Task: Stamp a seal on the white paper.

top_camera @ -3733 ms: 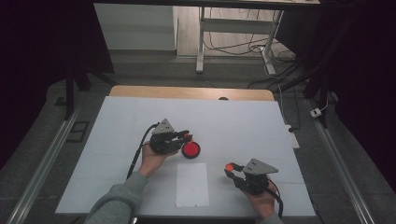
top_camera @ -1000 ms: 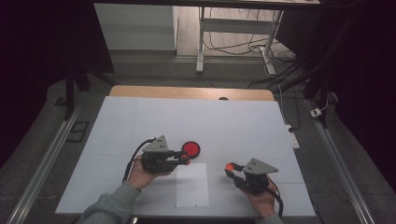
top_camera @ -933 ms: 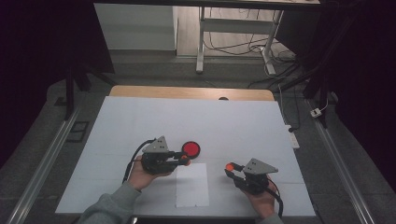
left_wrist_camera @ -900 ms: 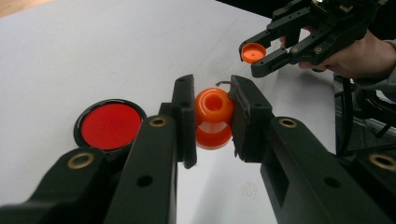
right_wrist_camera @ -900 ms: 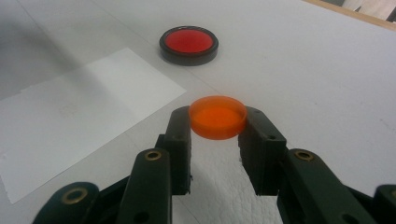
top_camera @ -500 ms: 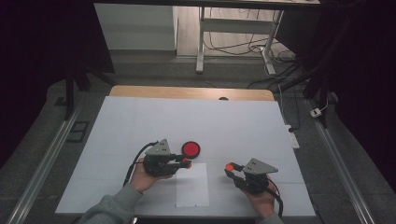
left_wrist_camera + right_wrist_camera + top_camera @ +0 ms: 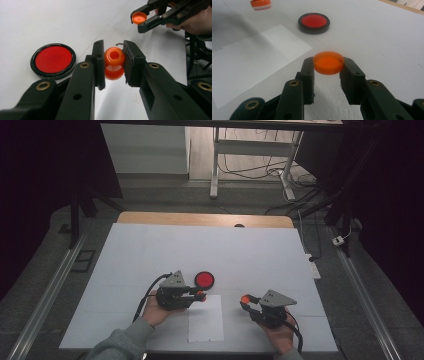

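Note:
My left gripper (image 7: 113,66) is shut on an orange stamp (image 7: 114,62), its pads pressing the stamp's waist. In the high view the left gripper (image 7: 200,296) hovers at the top left corner of a white paper sheet (image 7: 205,318). A round red ink pad (image 7: 204,279) in a black case lies just beyond it on the table. My right gripper (image 7: 328,68) is shut on a flat orange cap (image 7: 328,62) and stays right of the paper, seen from above as the right gripper (image 7: 245,299). The left gripper view also catches the cap (image 7: 139,17) farther off.
The white table board (image 7: 150,250) stretches far and left with free room. A wooden strip (image 7: 200,219) edges its far side. Metal rails run along both sides, and a desk frame (image 7: 216,165) with cables stands on the floor behind.
The left gripper has drawn back from the red ink pad with the stamp and now sits nearer the paper's corner. The right gripper has not moved.

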Tool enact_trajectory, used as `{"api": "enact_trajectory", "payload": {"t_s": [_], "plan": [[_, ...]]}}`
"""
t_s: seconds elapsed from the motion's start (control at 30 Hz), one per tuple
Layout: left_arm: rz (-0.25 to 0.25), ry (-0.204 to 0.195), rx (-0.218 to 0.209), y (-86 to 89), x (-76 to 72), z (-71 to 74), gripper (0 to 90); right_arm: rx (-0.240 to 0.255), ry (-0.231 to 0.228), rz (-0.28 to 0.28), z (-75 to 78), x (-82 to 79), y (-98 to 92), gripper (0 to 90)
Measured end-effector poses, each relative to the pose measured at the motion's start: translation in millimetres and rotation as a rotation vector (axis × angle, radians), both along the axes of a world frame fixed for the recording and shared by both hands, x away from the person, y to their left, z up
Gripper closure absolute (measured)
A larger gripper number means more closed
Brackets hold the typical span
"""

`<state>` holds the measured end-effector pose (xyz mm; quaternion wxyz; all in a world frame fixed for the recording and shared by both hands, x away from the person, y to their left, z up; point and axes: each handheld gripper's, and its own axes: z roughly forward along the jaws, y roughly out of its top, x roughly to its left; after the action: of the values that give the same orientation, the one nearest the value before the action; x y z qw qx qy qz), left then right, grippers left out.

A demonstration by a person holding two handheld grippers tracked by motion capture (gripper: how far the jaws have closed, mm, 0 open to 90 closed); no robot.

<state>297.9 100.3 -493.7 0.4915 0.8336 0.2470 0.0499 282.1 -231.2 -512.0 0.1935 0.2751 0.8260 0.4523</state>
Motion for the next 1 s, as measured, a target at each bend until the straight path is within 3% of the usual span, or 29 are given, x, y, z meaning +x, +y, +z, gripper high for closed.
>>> {"api": "enact_trajectory", "payload": {"t_s": [1.0], "plan": [[-0.039, 0.026, 0.074, -15.1, -2.4, -19.7, 72.4, -0.001, 0.003, 0.005, -1.3, 0.1, 0.9, 64.4]]}}
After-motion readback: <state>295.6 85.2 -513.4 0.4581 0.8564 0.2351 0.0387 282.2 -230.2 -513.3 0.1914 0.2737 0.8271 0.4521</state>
